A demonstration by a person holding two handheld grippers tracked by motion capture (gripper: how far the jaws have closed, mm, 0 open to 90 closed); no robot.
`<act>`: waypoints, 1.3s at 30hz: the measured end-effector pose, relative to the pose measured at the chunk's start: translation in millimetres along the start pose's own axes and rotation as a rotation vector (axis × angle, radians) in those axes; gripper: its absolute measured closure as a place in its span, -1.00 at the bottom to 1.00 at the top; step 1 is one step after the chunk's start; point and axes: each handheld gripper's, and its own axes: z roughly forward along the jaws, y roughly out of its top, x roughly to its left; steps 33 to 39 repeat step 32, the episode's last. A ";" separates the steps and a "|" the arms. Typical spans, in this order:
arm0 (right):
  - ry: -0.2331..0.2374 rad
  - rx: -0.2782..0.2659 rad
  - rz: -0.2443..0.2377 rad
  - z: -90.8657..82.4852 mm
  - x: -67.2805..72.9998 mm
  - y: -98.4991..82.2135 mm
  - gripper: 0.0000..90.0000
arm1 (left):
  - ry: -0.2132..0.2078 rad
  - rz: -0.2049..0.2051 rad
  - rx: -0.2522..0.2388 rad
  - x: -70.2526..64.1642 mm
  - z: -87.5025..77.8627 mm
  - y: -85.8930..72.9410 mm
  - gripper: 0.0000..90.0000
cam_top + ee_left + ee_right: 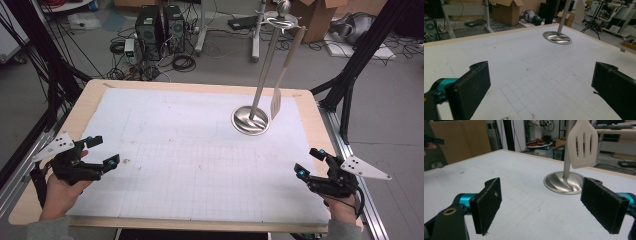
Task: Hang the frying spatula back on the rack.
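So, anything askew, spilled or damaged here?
Nothing serious. The slotted cream plastic spatula hangs from the upright steel utensil stand as intended. The white gridded foam mat just carries small brownish specks near its front.

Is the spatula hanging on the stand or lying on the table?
Hanging: the spatula dangles from the stand top, blade clear above the base.

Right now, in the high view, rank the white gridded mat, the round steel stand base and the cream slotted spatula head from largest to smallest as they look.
1. White gridded mat, by far.
2. Round steel stand base.
3. Cream slotted spatula head, clearly smaller than the base, though it hangs nearer the camera.
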 end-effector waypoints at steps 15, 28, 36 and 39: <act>-0.053 -0.050 0.043 -26.8 -19.2 -6.2 -0.64 | 0.016 0.003 -0.003 1.4 0.7 -5.1 -0.94; -0.095 -0.040 0.061 -26.6 -27.1 -12.6 -0.64 | 0.120 -0.036 -0.048 24.4 -28.8 -12.8 -0.94; -0.092 -0.048 0.056 -24.8 -26.6 -11.3 -0.64 | 0.144 -0.059 -0.069 30.1 -36.4 -15.7 -0.94; -0.092 -0.048 0.056 -24.8 -26.6 -11.3 -0.64 | 0.144 -0.059 -0.069 30.1 -36.4 -15.7 -0.94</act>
